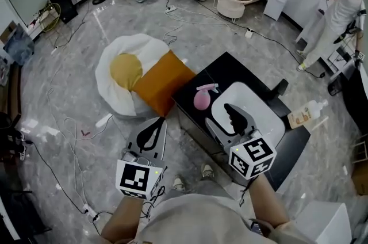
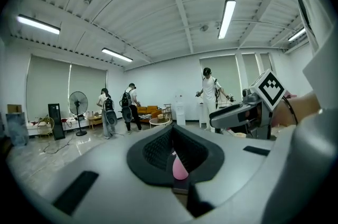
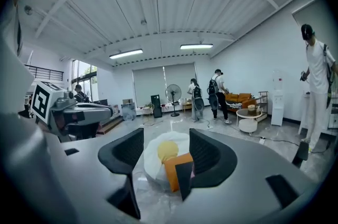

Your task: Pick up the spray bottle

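Note:
The pink spray bottle [image 1: 202, 97] stands on the low black table [image 1: 230, 67], near its left edge. My right gripper [image 1: 230, 110] hovers over the table just right of the bottle and slightly nearer to me. Its jaws are open and nothing is between them [image 3: 166, 157]. My left gripper [image 1: 156, 123] hangs over the floor left of the table, its pads closed together at the tips with nothing held. Its own view [image 2: 174, 150] shows a sliver of the pink bottle [image 2: 179, 167] through the slit low between the pads.
A white rounded tray [image 1: 261, 102] lies on the table under the right gripper, and a white bottle [image 1: 307, 112] lies at the table's right edge. A white-and-yellow beanbag [image 1: 123, 79] with an orange cushion [image 1: 164, 82] lies left of the table. Cables cross the floor; people stand at the back.

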`<state>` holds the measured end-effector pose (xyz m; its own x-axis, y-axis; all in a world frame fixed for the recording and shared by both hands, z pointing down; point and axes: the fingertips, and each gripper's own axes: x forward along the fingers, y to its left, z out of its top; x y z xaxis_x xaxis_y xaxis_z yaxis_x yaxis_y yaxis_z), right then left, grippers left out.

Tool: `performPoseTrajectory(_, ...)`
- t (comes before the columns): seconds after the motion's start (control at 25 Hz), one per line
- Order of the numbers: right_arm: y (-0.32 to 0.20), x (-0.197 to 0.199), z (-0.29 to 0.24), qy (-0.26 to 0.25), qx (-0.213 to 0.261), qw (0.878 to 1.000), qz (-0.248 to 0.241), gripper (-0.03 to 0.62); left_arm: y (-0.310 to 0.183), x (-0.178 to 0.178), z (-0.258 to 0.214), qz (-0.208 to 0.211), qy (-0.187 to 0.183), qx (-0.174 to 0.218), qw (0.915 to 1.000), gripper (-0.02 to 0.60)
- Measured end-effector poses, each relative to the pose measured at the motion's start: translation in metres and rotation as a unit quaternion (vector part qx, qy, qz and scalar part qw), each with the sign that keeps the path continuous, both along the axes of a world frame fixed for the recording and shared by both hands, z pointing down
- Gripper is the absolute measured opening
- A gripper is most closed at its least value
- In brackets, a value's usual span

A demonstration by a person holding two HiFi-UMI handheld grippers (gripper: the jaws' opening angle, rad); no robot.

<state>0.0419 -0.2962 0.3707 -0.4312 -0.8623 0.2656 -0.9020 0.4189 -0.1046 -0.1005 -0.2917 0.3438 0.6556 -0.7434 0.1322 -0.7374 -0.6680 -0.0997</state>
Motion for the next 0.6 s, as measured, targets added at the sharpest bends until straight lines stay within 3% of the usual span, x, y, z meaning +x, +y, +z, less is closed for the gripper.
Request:
performPoseTrajectory(0.28,-0.053,0.022,0.064,-0.002,-0.052,0.998,-0.019,0.288,-0.042,0.028,0.046,-0.038,-0.017,-0.036,0.9985,0.02)
performPoseTrajectory(0.6,-0.096,0.033,0.14,-0.005,-0.106,0.994,-0.026,0.288,-0.071,0.056,0.106,-0.062,-0.027,-0.113,0.9912,0.02)
